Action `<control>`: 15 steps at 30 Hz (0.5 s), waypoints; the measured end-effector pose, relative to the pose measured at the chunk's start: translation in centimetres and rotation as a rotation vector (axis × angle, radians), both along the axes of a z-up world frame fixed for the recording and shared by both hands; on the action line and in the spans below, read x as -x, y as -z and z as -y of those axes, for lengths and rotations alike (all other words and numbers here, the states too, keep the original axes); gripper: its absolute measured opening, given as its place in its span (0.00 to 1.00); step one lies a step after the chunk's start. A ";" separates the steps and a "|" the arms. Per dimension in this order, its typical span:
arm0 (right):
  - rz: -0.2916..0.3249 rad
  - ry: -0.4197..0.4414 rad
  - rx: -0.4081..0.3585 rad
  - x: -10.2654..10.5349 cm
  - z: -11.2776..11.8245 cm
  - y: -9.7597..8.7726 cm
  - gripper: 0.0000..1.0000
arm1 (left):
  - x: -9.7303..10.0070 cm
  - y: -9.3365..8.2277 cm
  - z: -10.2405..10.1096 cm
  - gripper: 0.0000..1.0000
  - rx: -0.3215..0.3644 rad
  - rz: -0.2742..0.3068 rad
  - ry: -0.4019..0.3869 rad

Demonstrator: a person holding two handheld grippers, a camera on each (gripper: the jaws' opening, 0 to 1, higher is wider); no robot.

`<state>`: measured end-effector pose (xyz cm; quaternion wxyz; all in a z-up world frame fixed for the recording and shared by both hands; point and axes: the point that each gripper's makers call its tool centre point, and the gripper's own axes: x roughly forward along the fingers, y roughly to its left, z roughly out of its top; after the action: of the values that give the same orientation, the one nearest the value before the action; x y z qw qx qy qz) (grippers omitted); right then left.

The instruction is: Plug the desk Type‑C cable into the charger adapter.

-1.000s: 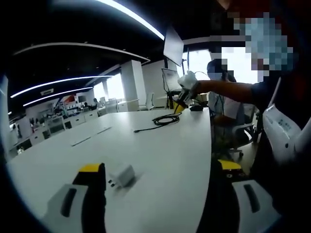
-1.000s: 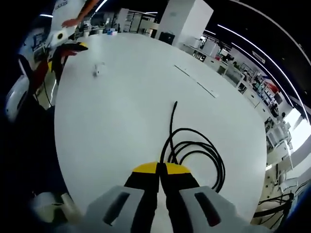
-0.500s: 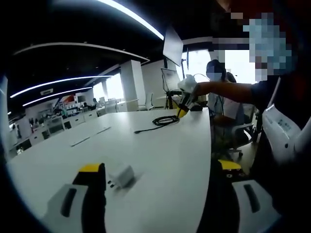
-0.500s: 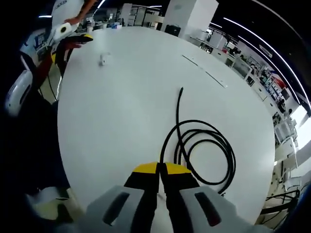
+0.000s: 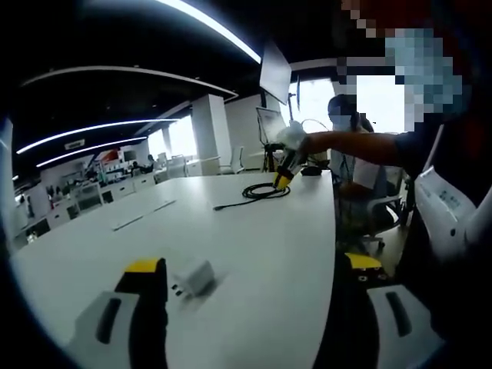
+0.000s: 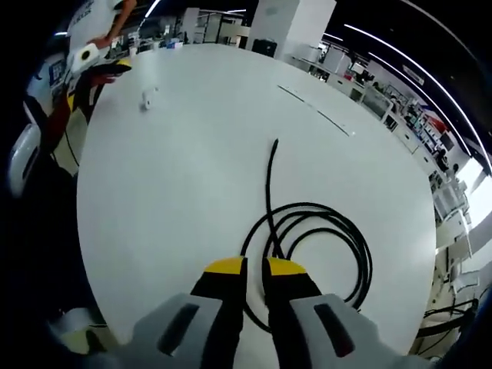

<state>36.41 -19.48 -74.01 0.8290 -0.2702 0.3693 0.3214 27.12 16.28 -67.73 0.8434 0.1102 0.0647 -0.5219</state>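
White bench (image 6: 192, 169) carries a coiled black Type-C cable (image 6: 323, 231), its free end running straight out toward the bench centre, and well apart from it a small white charger adapter (image 5: 192, 278). Right claw (image 6: 254, 270) hovers over the near edge of the coil, jaws slightly apart with a narrow gap, nothing gripped. Left claw (image 5: 254, 277) has jaws wide apart, adapter just beside its left jaw.
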 end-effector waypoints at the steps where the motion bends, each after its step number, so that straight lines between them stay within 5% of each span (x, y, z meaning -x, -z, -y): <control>1: 0.005 0.002 -0.003 -0.3 -0.2 0.0 0.08 | 0.0 0.0 0.0 0.94 0.000 0.000 -0.001; 15: 0.032 0.012 -0.031 -2.6 -1.4 -0.1 0.18 | -0.3 0.4 -0.4 0.94 -0.001 -0.006 -0.013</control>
<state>39.00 -18.08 -73.88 0.8408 -0.2600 0.3527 0.3180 27.39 16.73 -68.08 0.8465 0.1088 0.0681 -0.5167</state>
